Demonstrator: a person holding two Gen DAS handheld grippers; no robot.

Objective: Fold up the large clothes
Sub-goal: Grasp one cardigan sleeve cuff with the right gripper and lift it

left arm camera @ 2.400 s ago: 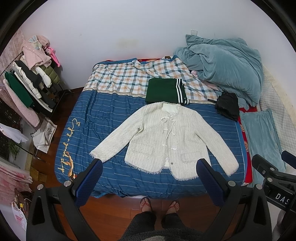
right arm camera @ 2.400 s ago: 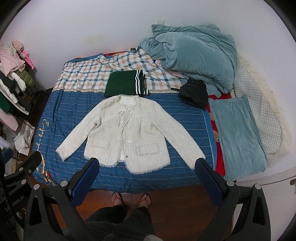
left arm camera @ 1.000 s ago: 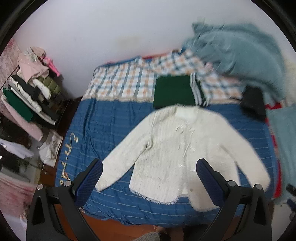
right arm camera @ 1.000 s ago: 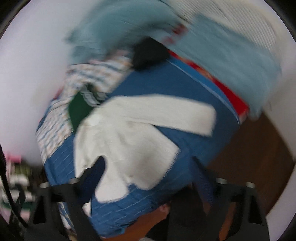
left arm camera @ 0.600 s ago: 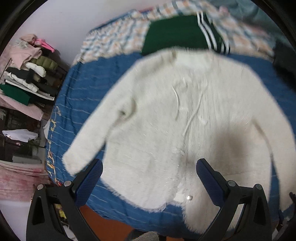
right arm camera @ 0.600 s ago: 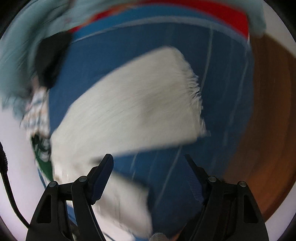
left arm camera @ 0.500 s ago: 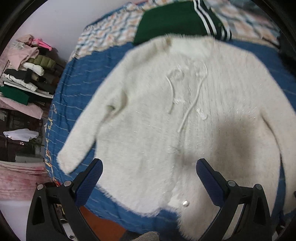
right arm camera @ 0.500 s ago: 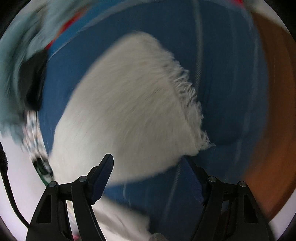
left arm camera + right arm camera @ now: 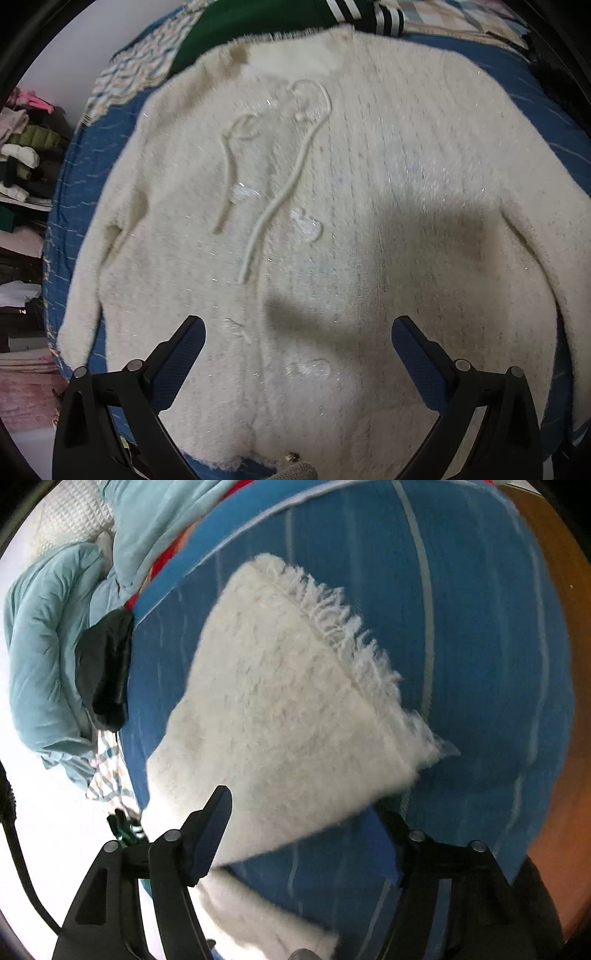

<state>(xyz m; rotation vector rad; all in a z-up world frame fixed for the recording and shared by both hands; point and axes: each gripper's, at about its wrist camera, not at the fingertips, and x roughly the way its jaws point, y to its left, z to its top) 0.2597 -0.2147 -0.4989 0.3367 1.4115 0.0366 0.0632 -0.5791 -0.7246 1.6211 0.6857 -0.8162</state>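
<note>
A cream fuzzy cardigan (image 9: 369, 206) lies flat, front up, on the blue striped bedsheet (image 9: 81, 162), with two loose cords on its chest. My left gripper (image 9: 295, 343) is open and hovers low over the cardigan's lower front, its fingers apart over the button line. My right gripper (image 9: 303, 830) is open over the cardigan's right sleeve (image 9: 280, 709), near its fringed cuff (image 9: 354, 635). The sleeve lies between the fingers, not clamped.
A folded green garment with white stripes (image 9: 266, 22) lies beyond the collar. A black item (image 9: 105, 672) and a teal duvet (image 9: 44, 638) lie further up the bed. A rack of clothes (image 9: 22, 155) stands left. Wooden floor (image 9: 565, 738) borders the bed edge.
Both grippers have come down from a high view of the whole bed to just above the cardigan. The left closed in on the front, the right swung to the right sleeve cuff.
</note>
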